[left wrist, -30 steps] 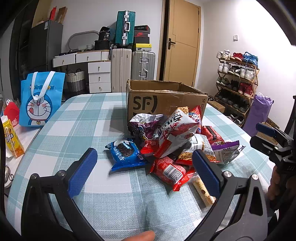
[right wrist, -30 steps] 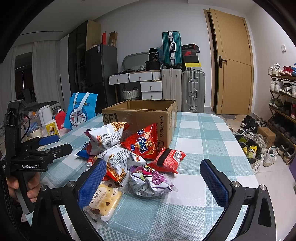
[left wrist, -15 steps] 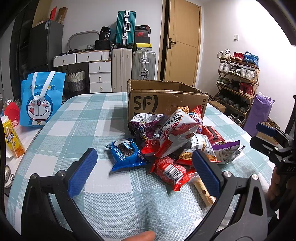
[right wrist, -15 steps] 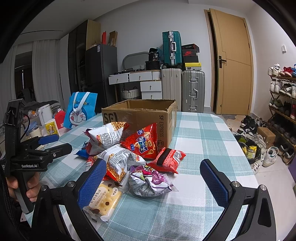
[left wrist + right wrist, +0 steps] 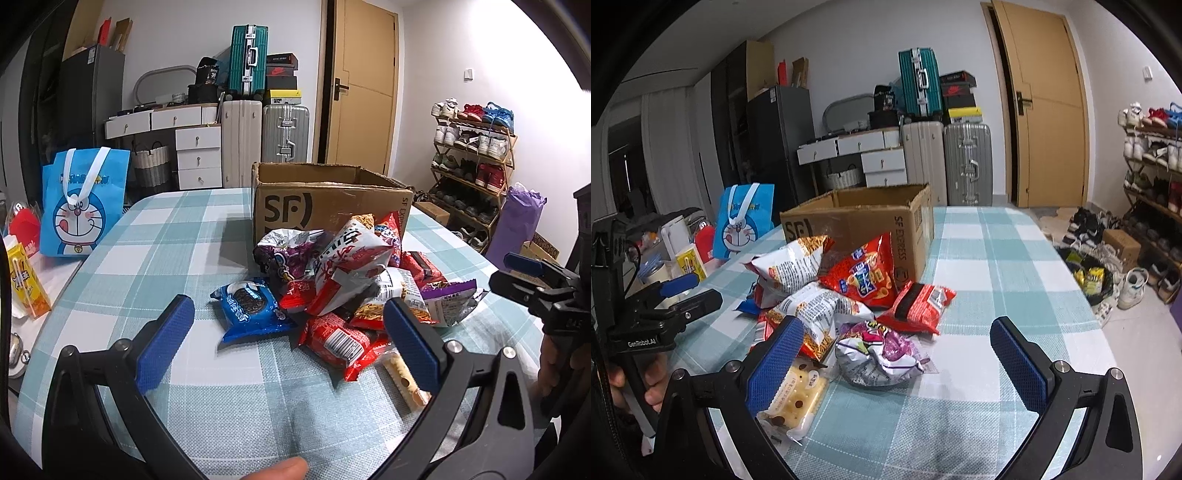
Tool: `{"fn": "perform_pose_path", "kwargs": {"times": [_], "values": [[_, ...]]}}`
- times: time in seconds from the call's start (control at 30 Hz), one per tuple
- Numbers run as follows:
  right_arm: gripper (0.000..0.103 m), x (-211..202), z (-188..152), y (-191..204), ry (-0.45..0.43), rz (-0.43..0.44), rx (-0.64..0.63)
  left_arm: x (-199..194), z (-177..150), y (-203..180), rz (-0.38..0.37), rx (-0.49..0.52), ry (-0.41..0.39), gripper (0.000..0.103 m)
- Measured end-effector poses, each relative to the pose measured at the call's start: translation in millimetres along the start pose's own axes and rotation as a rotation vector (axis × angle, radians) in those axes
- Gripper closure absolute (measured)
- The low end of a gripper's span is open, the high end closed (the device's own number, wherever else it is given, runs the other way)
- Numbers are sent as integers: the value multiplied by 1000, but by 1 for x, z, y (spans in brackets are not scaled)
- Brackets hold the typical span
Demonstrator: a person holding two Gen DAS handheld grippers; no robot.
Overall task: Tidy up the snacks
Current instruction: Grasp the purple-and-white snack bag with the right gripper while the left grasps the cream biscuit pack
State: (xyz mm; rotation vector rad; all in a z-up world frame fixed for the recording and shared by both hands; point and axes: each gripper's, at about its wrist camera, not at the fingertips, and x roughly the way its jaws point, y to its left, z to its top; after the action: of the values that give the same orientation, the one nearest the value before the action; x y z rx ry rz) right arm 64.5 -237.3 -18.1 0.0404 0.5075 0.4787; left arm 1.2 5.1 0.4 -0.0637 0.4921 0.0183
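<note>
The left tool (image 5: 288,336) hangs released above the near side of the bench (image 5: 155,236), its blue pads (image 5: 164,350) spread wide with nothing between them. The right tool (image 5: 897,363) is likewise released and empty, low over the near edge of the checked cloth.

The snacks lie in one loose heap in the middle of the bench, just in front of the box (image 5: 325,199), which stands open at the top at the far side. In the left wrist view a blue cookie pack (image 5: 251,310) lies at the heap's left edge, flat on the cloth, with a red pack (image 5: 340,343) just right of it and a white-and-red bag (image 5: 351,266) propped on top. A purple-and-silver bag (image 5: 879,354) sits at the near side of the heap in the right wrist view, beside a cracker pack (image 5: 798,395) that lies partly under the right tool's left pad. A red bag (image 5: 864,277) leans against the box, and a smaller red-and-black pack (image 5: 918,304) lies to its right.

A blue tote (image 5: 83,201) stands off the bench's far left.
</note>
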Motion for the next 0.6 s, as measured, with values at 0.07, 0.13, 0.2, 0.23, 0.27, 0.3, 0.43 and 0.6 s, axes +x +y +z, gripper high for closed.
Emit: {"fn": "perform_pose_path", "kwargs": {"times": [0.07, 0.13, 0.2, 0.23, 0.27, 0.3, 0.43, 0.6], "values": [[0, 4, 0, 1, 19, 1, 0, 0, 1, -3, 0, 7, 7, 1], [0, 10, 0, 1, 54, 12, 4, 0, 1, -5, -3, 6, 13, 1], [0, 18, -1, 3, 97, 37, 13, 0, 2, -7, -12, -2, 24, 1], [0, 22, -1, 3, 122, 45, 17, 0, 2, -8, -16, -4, 34, 1], [0, 27, -2, 4, 151, 49, 21, 1, 2, -10, -22, -5, 43, 1], [0, 31, -3, 4, 174, 55, 27, 2, 2, -11, -27, -7, 54, 1], [0, 43, -3, 5, 217, 62, 26, 10, -2, -20, -55, -9, 112, 1], [0, 55, 1, 4, 261, 59, 16, 18, -7, -39, -96, 38, 164, 1]]}}
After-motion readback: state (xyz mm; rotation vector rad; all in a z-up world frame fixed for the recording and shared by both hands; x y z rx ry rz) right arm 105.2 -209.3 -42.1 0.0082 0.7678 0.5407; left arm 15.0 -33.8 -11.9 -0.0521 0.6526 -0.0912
